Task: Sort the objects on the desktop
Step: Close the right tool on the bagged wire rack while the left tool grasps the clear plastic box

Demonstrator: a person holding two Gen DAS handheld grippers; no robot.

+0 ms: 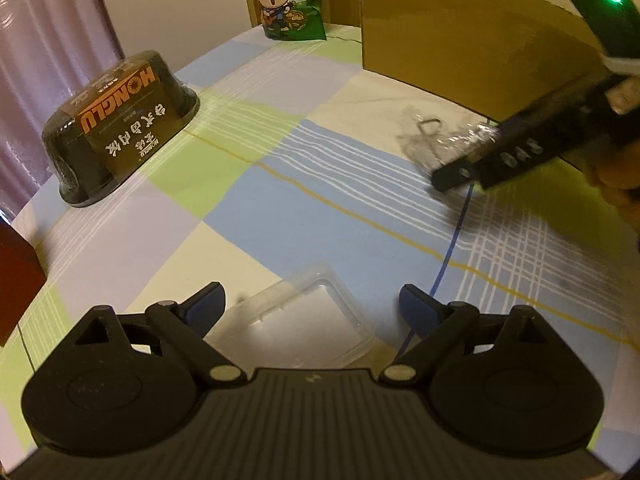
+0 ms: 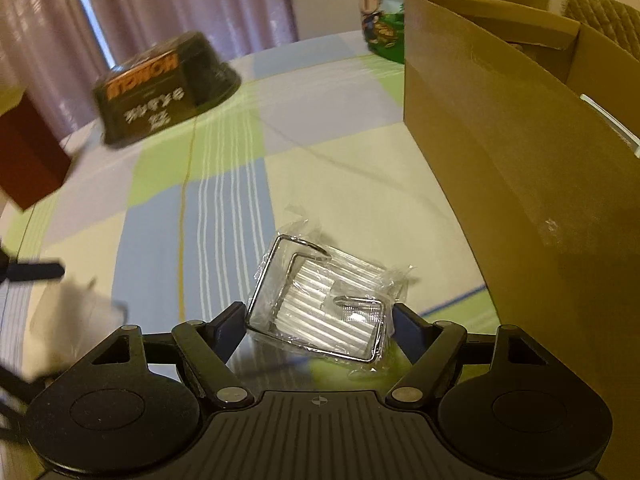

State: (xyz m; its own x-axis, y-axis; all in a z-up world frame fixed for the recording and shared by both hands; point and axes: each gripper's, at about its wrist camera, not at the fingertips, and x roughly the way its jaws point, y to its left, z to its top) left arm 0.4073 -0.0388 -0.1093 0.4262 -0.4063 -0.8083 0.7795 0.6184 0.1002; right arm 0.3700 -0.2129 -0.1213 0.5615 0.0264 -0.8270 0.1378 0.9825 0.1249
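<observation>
My right gripper is shut on a clear plastic packet that holds a bent metal wire frame, one finger pressing each side. In the left wrist view the same packet hangs blurred at the tip of the right gripper, near the cardboard box. Lower down, my left gripper is open, and an empty clear plastic tray lies on the checked tablecloth between its fingers, touching neither. In the right wrist view the tray is a pale blur at far left.
A black HONGLU bowl sits upside down at the left back. A green snack bag stands at the far edge. The open cardboard box fills the right side. A dark red box stands at the left edge.
</observation>
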